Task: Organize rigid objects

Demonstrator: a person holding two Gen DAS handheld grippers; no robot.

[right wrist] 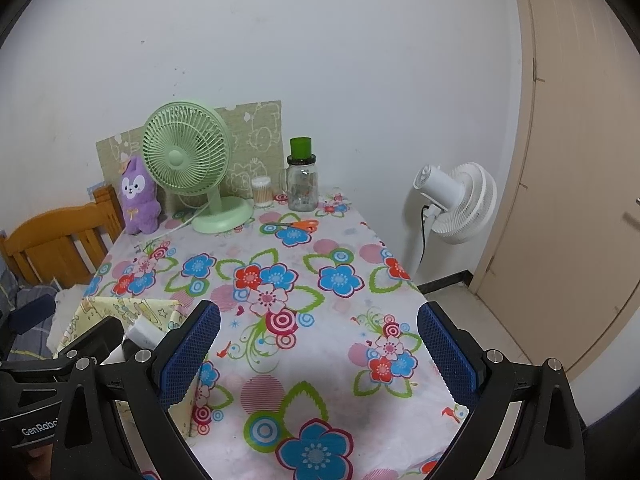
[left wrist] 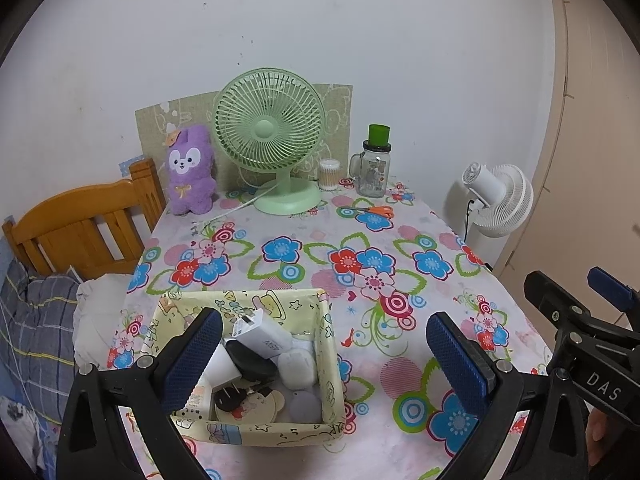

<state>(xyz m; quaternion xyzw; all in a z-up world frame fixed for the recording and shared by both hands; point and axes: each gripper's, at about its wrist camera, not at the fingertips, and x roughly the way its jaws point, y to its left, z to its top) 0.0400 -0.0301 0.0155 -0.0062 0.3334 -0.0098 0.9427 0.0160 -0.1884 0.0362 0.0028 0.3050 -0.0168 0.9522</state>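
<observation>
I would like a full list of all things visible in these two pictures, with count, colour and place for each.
storage box: 1, pale yellow with cartoon print, near edge of table, left side
white charger: 1, white, inside the box, on top
black plug: 1, black, inside the box
desk fan: 1, light green, back of table
plush rabbit: 1, purple, left of the desk fan
cotton swab jar: 1, clear, right of the fan base
glass jar: 1, clear with green top, back right
scissors: 1, orange handles, before the glass jar
tablecloth: 1, white with flowers
standing fan: 1, white, on floor right of table
chair: 1, wooden, left
left gripper: 1, black, blue pads, jaws open
right gripper: 1, same, jaws open
</observation>
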